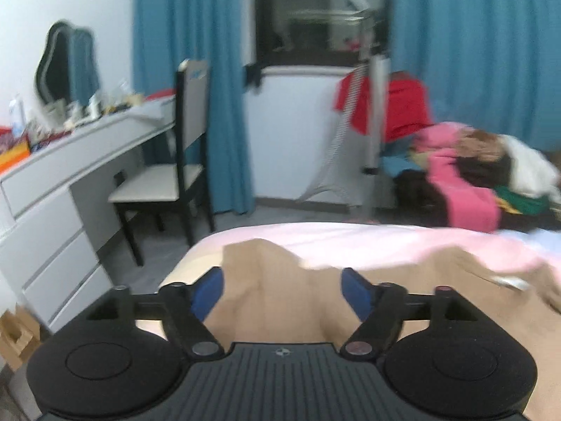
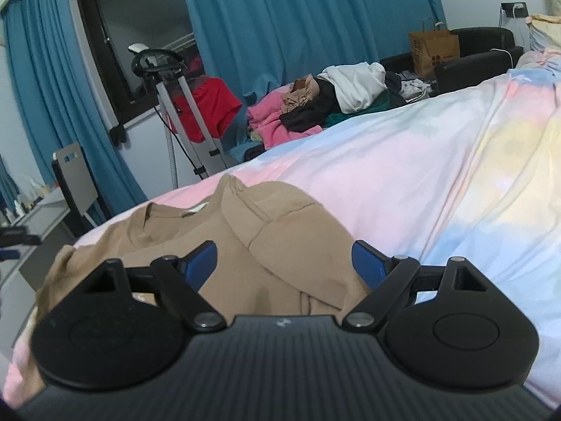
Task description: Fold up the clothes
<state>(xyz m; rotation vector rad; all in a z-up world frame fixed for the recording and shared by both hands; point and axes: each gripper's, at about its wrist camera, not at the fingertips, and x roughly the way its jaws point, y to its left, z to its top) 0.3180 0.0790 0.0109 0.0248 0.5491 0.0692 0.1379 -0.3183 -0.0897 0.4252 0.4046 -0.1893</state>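
A tan T-shirt (image 2: 252, 242) lies on the pastel bedsheet (image 2: 403, 175) near the bed's foot, collar and label toward the far edge, one sleeve folded over the body. It also shows in the left wrist view (image 1: 280, 301), blurred. My right gripper (image 2: 284, 263) is open just above the shirt's near part, blue fingers apart, holding nothing. My left gripper (image 1: 282, 291) is open over the shirt's other side, empty.
A pile of unfolded clothes (image 2: 315, 108) in pink, black, white and green lies at the bed's far side. A garment steamer stand (image 2: 189, 119) with a red shirt stands beyond. A white dresser (image 1: 70, 182) and chair (image 1: 168, 175) stand left of the bed.
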